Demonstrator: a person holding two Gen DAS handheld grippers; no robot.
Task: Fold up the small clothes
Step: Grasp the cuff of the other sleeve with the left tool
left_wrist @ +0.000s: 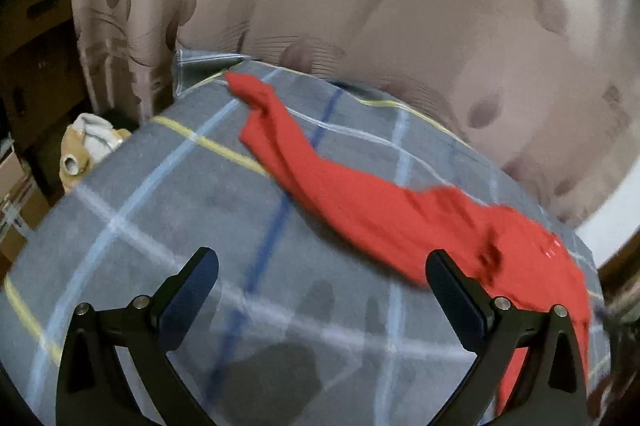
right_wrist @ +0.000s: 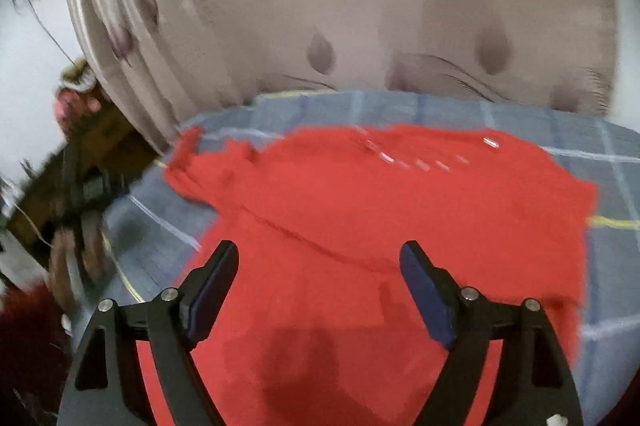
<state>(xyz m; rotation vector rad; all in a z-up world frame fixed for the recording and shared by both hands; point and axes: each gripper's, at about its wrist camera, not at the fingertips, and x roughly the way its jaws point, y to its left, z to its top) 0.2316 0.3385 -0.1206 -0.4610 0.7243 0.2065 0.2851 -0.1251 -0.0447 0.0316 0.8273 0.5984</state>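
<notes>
A red garment (left_wrist: 360, 202) lies spread on a grey-blue plaid cloth (left_wrist: 168, 194). In the left wrist view it stretches from the far middle to the near right, with a long narrow part pointing away. My left gripper (left_wrist: 322, 262) is open and empty, above the plaid cloth just left of the garment. In the right wrist view the red garment (right_wrist: 400, 194) fills the middle, with a seam running across it. My right gripper (right_wrist: 319, 254) is open and empty, right above the garment.
A beige patterned curtain (left_wrist: 360, 6) hangs behind the plaid surface (right_wrist: 608, 258). Cardboard boxes (left_wrist: 24, 38) and a cream-and-tan bundle (left_wrist: 88, 142) sit off the left edge. Dark wooden furniture (right_wrist: 80, 162) stands to the left in the right wrist view.
</notes>
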